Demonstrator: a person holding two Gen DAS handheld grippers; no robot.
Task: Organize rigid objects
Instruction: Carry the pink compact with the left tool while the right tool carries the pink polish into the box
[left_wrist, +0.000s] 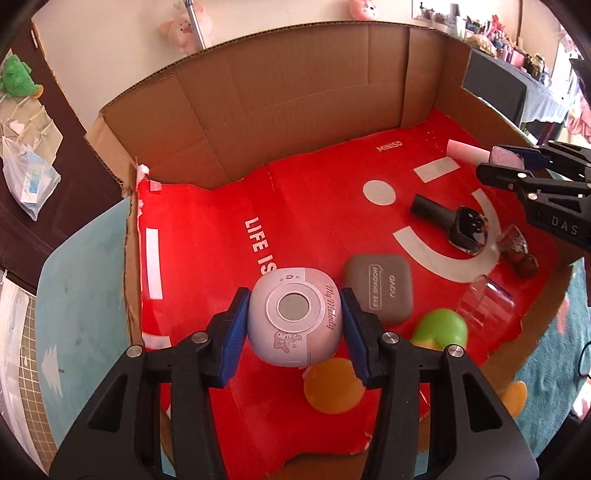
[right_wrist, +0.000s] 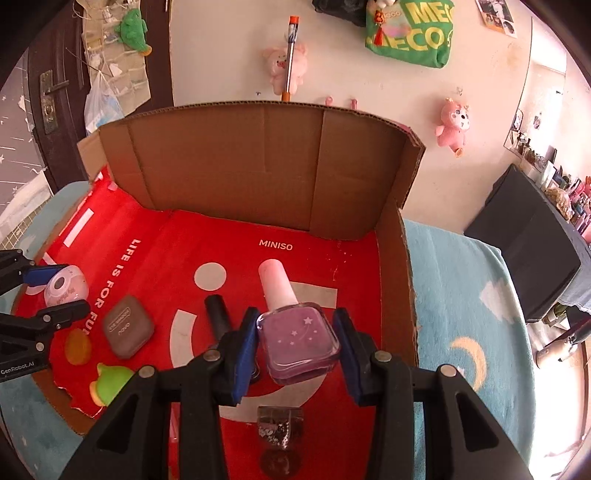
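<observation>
Pink case (left_wrist: 293, 320): rounded, "My Melody" print, grey disc on top; clamped between blue pads, above the red mat.
Nail polish (right_wrist: 301, 338): square purple bottle with white stars, pale pink cap pointing away; clamped likewise.
Grey case (left_wrist: 378, 287): "EYE SHADOW", lying flat on mat.

The flat mat (right_wrist: 236, 236) lies on the surface (right_wrist: 461, 295), with a cardboard wall (right_wrist: 258, 166) standing up behind it. The left gripper (left_wrist: 293, 325) holds a round case (left_wrist: 293, 321) above the mat's left side. The right gripper (right_wrist: 295, 343) holds a bottle (right_wrist: 299, 336) above the right side. Between them on the mat lie a flat box (right_wrist: 127, 326) and a dark bottle (left_wrist: 454, 221). A toy (right_wrist: 109, 384) lies near the front edge, before the flat box.
</observation>
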